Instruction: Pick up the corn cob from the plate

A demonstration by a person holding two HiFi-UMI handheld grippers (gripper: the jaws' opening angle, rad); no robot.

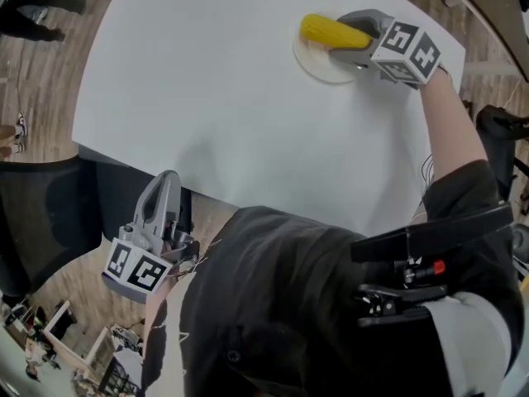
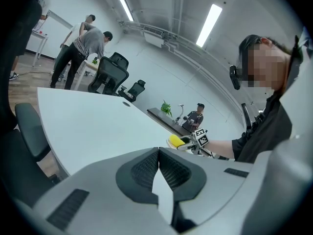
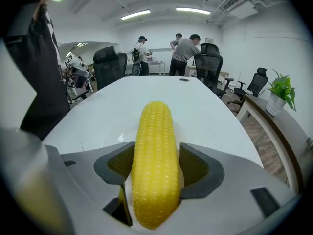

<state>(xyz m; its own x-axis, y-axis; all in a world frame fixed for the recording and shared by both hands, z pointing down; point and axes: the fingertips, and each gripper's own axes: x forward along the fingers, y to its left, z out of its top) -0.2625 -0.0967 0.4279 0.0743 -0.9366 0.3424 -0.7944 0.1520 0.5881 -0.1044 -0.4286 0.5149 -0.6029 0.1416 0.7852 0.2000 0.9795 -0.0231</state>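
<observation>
The right gripper (image 1: 347, 38) is straddling the corn cob (image 1: 326, 29) with its jaws spread wide. The cob is lying on the plate (image 1: 318, 69) at the counter's (image 1: 207, 98) one o'clock. The left gripper (image 1: 166, 182), jaws pressed together and empty, is hovering at seven o'clock.

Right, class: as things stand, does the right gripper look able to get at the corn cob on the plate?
Probably yes: the right gripper has its jaws apart on either side of the corn cob on the plate; nothing blocks them.
</observation>
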